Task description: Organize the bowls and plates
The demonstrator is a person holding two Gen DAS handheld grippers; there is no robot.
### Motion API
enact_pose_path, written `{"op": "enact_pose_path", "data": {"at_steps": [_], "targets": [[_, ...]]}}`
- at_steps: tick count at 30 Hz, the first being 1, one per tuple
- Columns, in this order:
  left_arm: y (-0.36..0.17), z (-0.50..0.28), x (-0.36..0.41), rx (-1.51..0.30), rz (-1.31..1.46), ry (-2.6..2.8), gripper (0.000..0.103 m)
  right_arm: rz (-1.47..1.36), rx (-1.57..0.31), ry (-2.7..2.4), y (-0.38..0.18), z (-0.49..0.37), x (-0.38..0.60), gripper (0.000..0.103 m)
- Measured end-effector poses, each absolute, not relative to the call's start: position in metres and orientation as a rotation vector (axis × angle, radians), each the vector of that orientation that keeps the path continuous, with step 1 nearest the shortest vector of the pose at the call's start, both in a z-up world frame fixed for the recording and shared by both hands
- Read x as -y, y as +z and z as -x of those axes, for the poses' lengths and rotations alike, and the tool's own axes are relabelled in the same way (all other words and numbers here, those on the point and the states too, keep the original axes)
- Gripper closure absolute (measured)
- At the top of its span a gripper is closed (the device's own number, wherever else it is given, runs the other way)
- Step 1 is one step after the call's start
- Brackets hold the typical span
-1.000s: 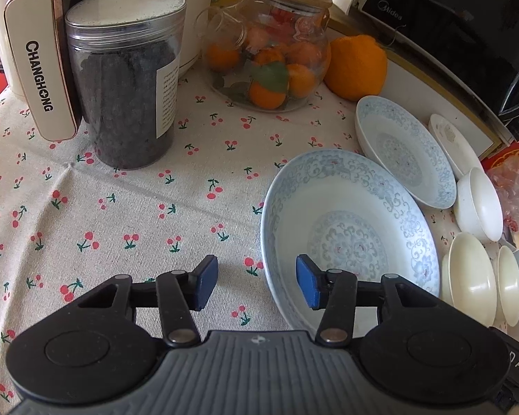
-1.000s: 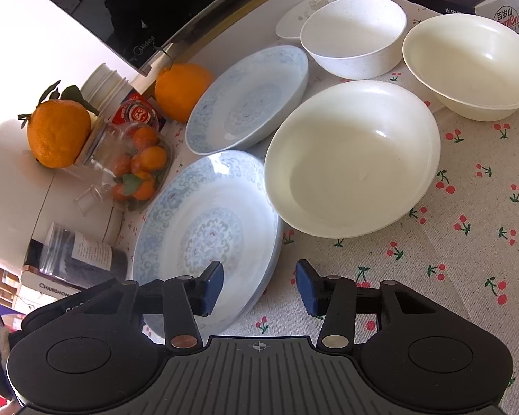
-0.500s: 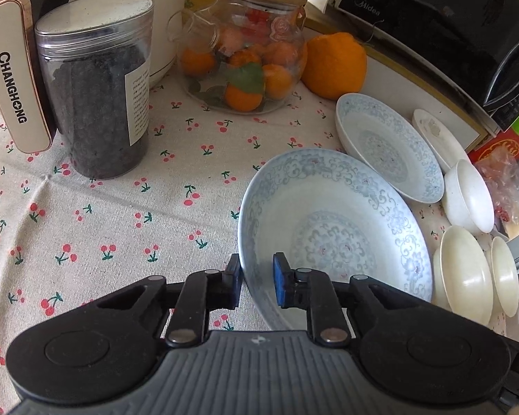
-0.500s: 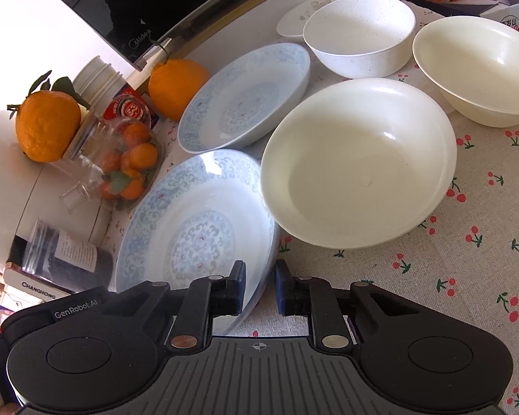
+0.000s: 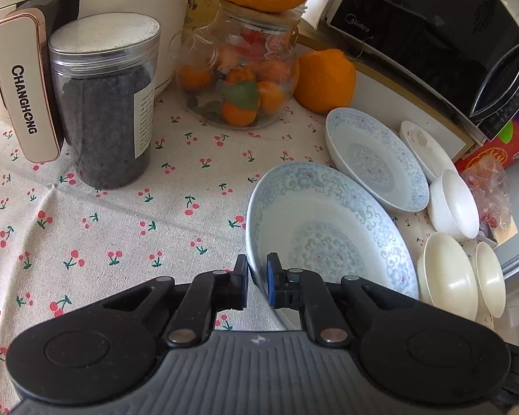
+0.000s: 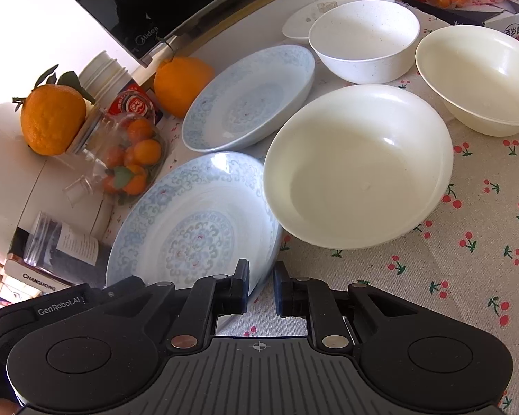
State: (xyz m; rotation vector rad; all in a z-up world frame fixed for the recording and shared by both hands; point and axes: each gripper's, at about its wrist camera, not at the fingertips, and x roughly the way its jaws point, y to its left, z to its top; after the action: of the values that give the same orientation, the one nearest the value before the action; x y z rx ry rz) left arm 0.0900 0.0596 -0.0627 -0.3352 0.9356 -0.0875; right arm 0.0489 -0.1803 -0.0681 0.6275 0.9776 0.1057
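Observation:
A large blue-patterned plate [image 5: 328, 238] [image 6: 193, 228] lies on the cherry-print cloth. My left gripper [image 5: 257, 273] has the plate's left rim between its pads, and its jaws are closing the last bit onto it. My right gripper [image 6: 261, 278] is shut on the opposite rim. A smaller blue plate [image 5: 377, 162] [image 6: 249, 103] sits just behind. To the right are a wide cream bowl [image 6: 356, 169], a white bowl [image 6: 363, 38], a cream bowl [image 6: 477, 76] and a small white dish [image 6: 315, 14].
A jar of dark contents [image 5: 107, 110], a glass jar of small oranges [image 5: 238, 79], a loose orange [image 5: 323, 79] and a white appliance [image 5: 24, 103] stand at the back left. A black microwave [image 5: 432, 34] lines the back. Bare cloth [image 5: 103, 242] spreads to the left.
Both grippers went from open jaws to jaws closed on the large blue plate's rim, one on each side. Neither hand has shifted much.

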Motion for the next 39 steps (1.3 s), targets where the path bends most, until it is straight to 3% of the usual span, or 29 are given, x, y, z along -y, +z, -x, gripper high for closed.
{"op": "enact_pose_path", "data": {"at_steps": [39], "targets": [[-0.052, 0.022, -0.104, -0.984, 0.348, -0.027, 0.092, -0.352, -1.025, 0.322, -0.035, 0.026, 0.135, 0.087]]}}
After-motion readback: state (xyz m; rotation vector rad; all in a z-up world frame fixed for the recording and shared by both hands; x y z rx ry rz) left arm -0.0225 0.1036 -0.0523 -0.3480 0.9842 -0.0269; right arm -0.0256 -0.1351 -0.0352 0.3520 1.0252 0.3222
